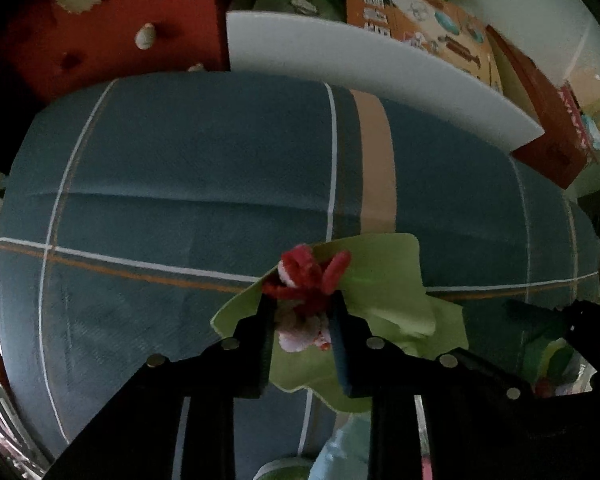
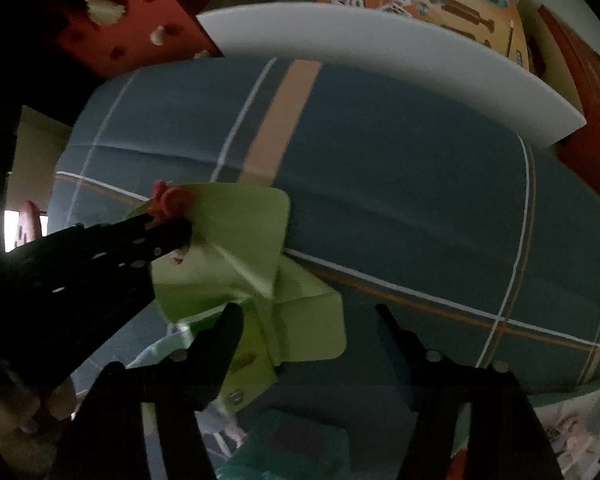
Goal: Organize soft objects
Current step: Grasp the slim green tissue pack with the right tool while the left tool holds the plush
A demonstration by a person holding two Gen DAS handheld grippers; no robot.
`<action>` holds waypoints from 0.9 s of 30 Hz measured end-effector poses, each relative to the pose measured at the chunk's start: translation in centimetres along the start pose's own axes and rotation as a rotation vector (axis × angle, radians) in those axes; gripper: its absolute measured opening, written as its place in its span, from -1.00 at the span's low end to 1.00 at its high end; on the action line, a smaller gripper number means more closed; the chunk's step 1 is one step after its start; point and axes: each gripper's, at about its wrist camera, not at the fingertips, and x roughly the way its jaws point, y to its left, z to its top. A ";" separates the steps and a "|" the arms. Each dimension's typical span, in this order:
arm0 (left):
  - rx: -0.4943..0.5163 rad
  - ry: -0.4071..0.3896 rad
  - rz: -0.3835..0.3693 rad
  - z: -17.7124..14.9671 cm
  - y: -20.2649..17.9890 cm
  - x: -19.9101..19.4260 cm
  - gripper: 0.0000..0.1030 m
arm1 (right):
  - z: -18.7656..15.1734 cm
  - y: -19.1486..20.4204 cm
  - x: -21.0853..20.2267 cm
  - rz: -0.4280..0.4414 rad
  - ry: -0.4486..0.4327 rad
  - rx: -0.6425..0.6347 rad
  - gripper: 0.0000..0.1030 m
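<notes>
Judging by how things lie, the sorting is mid-way at best: 1 soft thing is in hand and nothing looks neatly placed yet.

At the left, the left gripper [image 1: 300, 316] has its 2 black fingers closed tight on a small red and pink fuzzy soft toy [image 1: 306, 280], whose red loops poke out past the fingertips. It is held just above a crumpled light green cloth [image 2: 240, 240] that lies near the front edge of the blue bedcover with white and orange stripes [image 1: 180, 168]. Whether the toy touches the cloth I cannot tell.

To the right, the right gripper [image 2: 308, 320] stands wide open and holds nothing; its left finger overlaps the lower part of the green cloth, while its right finger is over bare bedcover. That suggests the cloth is next to be taken, though this is only a guess.

Along the far edge of the bed lies a white foam board [image 1: 380, 76], with an orange printed cardboard box [image 1: 420, 20] behind it.

The light is dim. Pale blue and teal shapes at the bottom of both views are cut off by the gripper bodies; they may be more soft things, but I cannot identify them. The toy's form is also unclear.
</notes>
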 end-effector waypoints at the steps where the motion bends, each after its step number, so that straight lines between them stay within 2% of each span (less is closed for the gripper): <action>1: -0.003 -0.004 -0.004 -0.2 0.1 -0.4 -0.48 | -0.1 0.2 -0.4 0.007 -0.004 -0.003 0.32; 4: -0.023 0.011 0.008 -0.9 0.4 -1.5 -0.48 | -0.8 1.0 -1.0 0.005 -0.004 -0.022 0.32; 8: -0.047 -0.011 0.015 -2.1 1.3 -3.4 -0.48 | -2.0 2.9 -1.9 0.004 -0.004 -0.055 0.32; 14: -0.102 -0.026 0.039 -5.5 3.1 -4.7 -0.48 | -3.2 5.0 -2.6 -0.009 0.005 -0.110 0.31; 17: -0.112 -0.027 0.059 -6.4 4.1 -5.1 -0.48 | -3.4 6.0 -1.8 -0.027 0.026 -0.133 0.05; 21: -0.123 -0.026 0.052 -7.4 5.0 -5.3 -0.48 | -3.7 7.1 -0.3 -0.061 0.046 -0.154 0.01; 24: -0.122 -0.021 0.052 -8.0 5.5 -5.2 -0.48 | -3.6 7.9 1.0 -0.083 0.061 -0.154 -0.11; 27: -0.124 -0.014 0.052 -8.3 5.8 -4.7 -0.48 | -3.5 8.0 1.8 -0.090 0.069 -0.142 -0.12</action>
